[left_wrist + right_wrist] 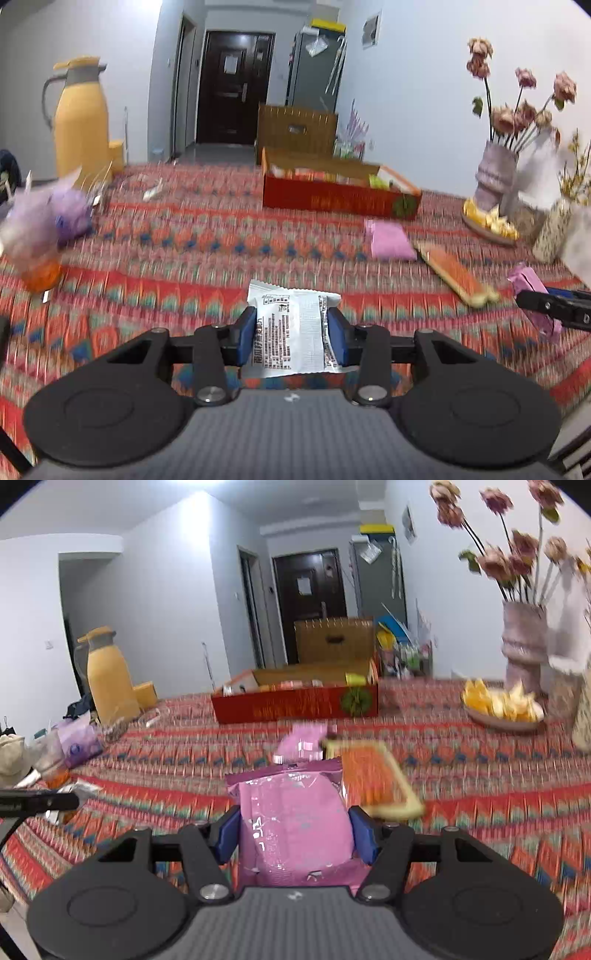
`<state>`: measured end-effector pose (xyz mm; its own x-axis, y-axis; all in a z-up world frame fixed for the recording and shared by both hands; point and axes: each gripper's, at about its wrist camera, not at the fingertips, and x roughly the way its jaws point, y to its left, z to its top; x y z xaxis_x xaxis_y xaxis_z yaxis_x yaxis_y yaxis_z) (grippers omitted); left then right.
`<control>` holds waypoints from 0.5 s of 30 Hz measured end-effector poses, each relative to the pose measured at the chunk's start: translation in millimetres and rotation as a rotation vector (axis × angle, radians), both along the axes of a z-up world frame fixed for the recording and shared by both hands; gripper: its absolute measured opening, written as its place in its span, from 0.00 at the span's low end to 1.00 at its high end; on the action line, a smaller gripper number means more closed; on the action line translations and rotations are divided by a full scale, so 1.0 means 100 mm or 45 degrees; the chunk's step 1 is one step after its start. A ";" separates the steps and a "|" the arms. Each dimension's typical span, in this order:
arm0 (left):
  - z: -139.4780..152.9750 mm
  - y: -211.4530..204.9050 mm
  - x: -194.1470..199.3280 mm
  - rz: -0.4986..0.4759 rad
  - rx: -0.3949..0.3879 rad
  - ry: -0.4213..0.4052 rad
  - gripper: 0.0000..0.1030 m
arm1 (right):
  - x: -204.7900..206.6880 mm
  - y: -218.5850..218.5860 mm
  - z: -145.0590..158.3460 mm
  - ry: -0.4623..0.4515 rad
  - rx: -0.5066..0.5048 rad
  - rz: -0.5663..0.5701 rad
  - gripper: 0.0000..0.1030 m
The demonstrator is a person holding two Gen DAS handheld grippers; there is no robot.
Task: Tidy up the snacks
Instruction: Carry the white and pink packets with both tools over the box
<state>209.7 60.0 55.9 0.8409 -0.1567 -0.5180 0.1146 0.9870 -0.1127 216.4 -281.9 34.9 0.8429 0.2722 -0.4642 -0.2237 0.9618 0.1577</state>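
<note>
My left gripper (291, 332) is shut on a white snack packet (293, 328) with dark print, held above the patterned tablecloth. My right gripper (297, 834) is shut on a pink snack packet (293, 819); it also shows at the right edge of the left wrist view (532, 295). A red cardboard box (332, 201) holding several snacks stands at the back of the table, also in the right wrist view (295, 705). A second pink packet (391, 240) and an orange flat packet (456, 273) lie on the cloth between the grippers and the box.
A yellow thermos jug (79, 122) stands at the back left. A vase of dried flowers (495, 177) and a bowl of yellow chips (489, 221) stand at the right. A purple bag (70, 214) and an orange-bottomed cup (38, 273) are at the left.
</note>
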 end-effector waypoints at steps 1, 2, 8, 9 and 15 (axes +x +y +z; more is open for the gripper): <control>0.06 0.00 0.09 -0.003 -0.006 -0.020 0.40 | 0.08 -0.02 0.07 -0.017 0.001 0.010 0.59; 0.14 0.00 0.20 -0.006 -0.013 -0.040 0.40 | 0.17 -0.03 0.14 -0.034 -0.003 0.024 0.59; 0.65 -0.09 1.07 -0.076 -0.055 -0.142 0.40 | 0.86 -0.06 0.60 -0.156 -0.076 0.089 0.59; 0.72 -0.12 1.23 -0.089 -0.049 -0.161 0.40 | 1.01 -0.05 0.68 -0.174 -0.081 0.099 0.59; 0.94 -0.37 2.40 -0.117 -0.078 -0.172 0.40 | 2.17 0.01 0.95 -0.194 -0.048 0.145 0.59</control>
